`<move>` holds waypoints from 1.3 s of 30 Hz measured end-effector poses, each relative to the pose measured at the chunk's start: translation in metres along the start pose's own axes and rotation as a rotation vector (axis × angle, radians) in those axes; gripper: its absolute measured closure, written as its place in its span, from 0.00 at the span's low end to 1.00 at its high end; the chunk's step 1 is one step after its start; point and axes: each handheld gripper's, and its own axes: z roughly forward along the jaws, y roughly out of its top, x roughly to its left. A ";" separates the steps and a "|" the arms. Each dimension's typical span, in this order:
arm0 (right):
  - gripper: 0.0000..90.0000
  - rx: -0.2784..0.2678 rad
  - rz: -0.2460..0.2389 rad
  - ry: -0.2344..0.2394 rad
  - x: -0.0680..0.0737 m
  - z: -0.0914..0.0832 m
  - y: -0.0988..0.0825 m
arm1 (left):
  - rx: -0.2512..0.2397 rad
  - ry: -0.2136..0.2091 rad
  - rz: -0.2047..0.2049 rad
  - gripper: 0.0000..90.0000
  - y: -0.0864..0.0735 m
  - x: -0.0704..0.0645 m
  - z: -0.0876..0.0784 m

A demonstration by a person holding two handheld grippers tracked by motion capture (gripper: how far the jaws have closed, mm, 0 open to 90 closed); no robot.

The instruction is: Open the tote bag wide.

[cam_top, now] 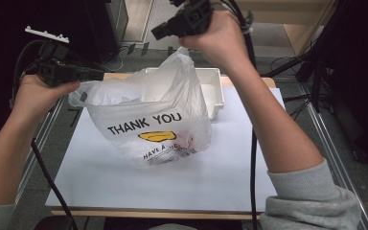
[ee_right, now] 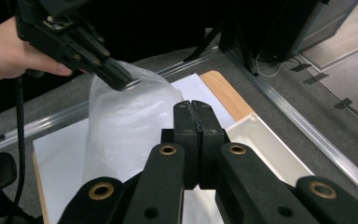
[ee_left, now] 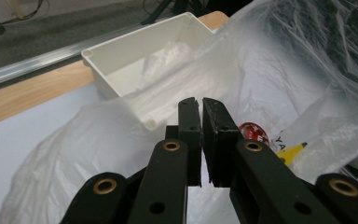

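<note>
Bag [cam_top: 153, 122] sits mid-table before the white bin [cam_top: 211, 88], hanging between my hands: left gripper [cam_top: 93, 74] clamped on its left handle, right gripper [cam_top: 159, 32] clamped on the right handle, raised higher.

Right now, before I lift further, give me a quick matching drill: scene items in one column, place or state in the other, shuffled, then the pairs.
Things:
1. plastic bag
2. white bin
3. left gripper
4. right gripper

Places or states:
A. shut on the bag's raised handle
B. behind the bag, at the table's far edge
C. printed THANK YOU
D. shut on the bag's side edge

Pairs: 1-C, 2-B, 3-D, 4-A
</note>
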 end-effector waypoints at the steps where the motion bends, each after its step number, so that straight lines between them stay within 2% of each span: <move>1: 1.00 -0.003 -0.016 0.006 0.003 0.005 0.006 | -0.001 0.007 -0.008 0.98 0.002 0.002 0.000; 6: 1.00 -0.006 -0.064 0.042 0.021 0.039 0.029 | 0.012 0.025 -0.044 0.98 0.011 0.011 0.005; 7: 1.00 -0.006 -0.064 0.042 0.021 0.039 0.029 | 0.012 0.025 -0.044 0.98 0.011 0.011 0.005; 8: 1.00 0.013 -0.059 0.055 0.026 0.054 0.034 | 0.013 0.030 -0.054 0.98 0.012 0.013 0.007; 9: 1.00 0.026 -0.058 0.059 0.028 0.063 0.034 | 0.015 0.030 -0.055 0.98 0.012 0.013 0.007; 12: 1.00 0.080 -0.067 0.059 0.029 0.081 0.023 | 0.002 0.032 -0.037 0.98 0.008 0.011 0.009; 13: 1.00 0.080 -0.067 0.059 0.029 0.081 0.023 | 0.002 0.032 -0.037 0.98 0.008 0.011 0.009; 14: 1.00 0.097 -0.066 0.056 0.027 0.084 0.017 | -0.005 0.031 -0.030 0.98 0.006 0.010 0.010; 15: 1.00 0.123 -0.060 0.046 0.019 0.087 0.000 | -0.002 0.031 -0.024 0.98 0.003 0.009 0.013; 18: 1.00 0.147 -0.038 0.028 0.007 0.085 -0.021 | 0.004 0.033 -0.026 0.98 0.000 0.009 0.018; 19: 1.00 0.147 -0.038 0.028 0.007 0.085 -0.021 | 0.004 0.033 -0.026 0.98 0.000 0.009 0.018; 20: 1.00 0.153 -0.017 0.018 -0.001 0.081 -0.035 | 0.003 0.033 -0.026 0.98 -0.001 0.008 0.021; 23: 1.00 0.160 0.005 0.016 -0.010 0.075 -0.056 | 0.008 0.029 -0.020 0.97 -0.001 0.006 0.025; 26: 1.00 0.173 0.023 -0.005 -0.018 0.067 -0.077 | 0.020 0.028 0.004 0.97 0.000 -0.003 0.035; 27: 1.00 0.173 0.023 -0.005 -0.018 0.067 -0.077 | 0.020 0.028 0.004 0.97 0.000 -0.003 0.035; 29: 1.00 0.183 0.044 -0.012 -0.025 0.061 -0.092 | 0.030 0.031 0.026 0.97 0.001 -0.010 0.044; 34: 1.00 0.191 0.086 -0.019 -0.035 0.051 -0.116 | 0.055 0.029 0.033 0.97 0.001 -0.015 0.059; 39: 1.00 0.183 0.108 -0.016 -0.038 0.044 -0.137 | 0.052 0.018 0.043 0.97 -0.003 -0.020 0.068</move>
